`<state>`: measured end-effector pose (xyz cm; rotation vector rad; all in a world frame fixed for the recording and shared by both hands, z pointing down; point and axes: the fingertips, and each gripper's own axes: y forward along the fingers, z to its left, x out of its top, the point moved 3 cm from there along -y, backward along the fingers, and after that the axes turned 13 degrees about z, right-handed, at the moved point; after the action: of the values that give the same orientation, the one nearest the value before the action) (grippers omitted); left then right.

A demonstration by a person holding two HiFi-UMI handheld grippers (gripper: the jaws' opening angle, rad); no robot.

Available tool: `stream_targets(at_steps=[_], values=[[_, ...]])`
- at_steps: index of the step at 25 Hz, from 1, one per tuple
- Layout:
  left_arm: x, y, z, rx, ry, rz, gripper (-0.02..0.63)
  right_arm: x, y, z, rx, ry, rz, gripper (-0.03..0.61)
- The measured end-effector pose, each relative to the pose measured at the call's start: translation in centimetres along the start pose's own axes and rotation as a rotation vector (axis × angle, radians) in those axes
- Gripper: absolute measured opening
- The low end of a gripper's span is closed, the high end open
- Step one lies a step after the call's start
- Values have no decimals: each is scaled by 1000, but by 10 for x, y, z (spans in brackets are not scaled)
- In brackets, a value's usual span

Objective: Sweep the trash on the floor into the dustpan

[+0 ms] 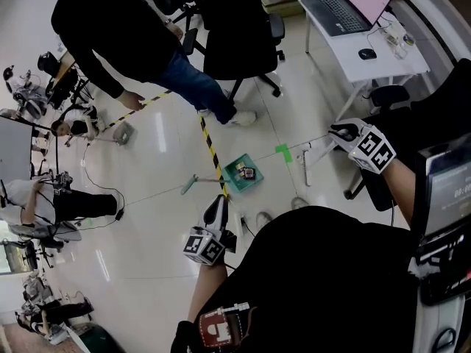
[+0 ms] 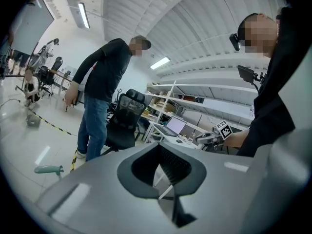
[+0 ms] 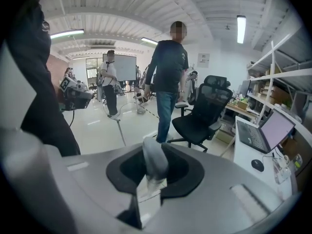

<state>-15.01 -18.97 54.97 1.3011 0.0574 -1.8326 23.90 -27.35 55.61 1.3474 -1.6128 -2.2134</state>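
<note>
In the head view a green dustpan (image 1: 237, 179) sits on the pale floor with small bits of trash (image 1: 246, 172) inside it. To its left lies the teal broom head (image 1: 189, 184), which also shows low on the left in the left gripper view (image 2: 48, 169). My left gripper (image 1: 218, 203) hovers just this side of the dustpan. Its jaws are closed on a thin white stick (image 2: 165, 192). My right gripper (image 1: 340, 132) is raised at the right, shut on a grey handle grip (image 3: 154, 161). A thin pole runs from that gripper toward the dustpan.
A person in a dark top and jeans (image 1: 158, 57) stands just beyond the dustpan. A black office chair (image 1: 239, 35) is behind it. Yellow-black tape (image 1: 212, 151) crosses the floor. A white desk with a laptop (image 1: 353, 20) stands at the right. Other people are at the far left.
</note>
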Motion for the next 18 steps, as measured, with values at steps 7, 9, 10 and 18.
stream_targets(at_steps=[7, 9, 10, 18], values=[[9, -11, 34, -55, -1, -3, 0, 7, -8, -3, -65, 26, 77, 58], [8, -16, 43, -55, -9, -6, 0, 8, -1, -4, -69, 26, 104, 58], [8, -19, 47, -50, -15, -4, 0, 10, 6, -4, -67, 23, 115, 58], [-1, -60, 73, 26, -45, -18, 0, 42, 95, -5, -8, -53, 204, 57]])
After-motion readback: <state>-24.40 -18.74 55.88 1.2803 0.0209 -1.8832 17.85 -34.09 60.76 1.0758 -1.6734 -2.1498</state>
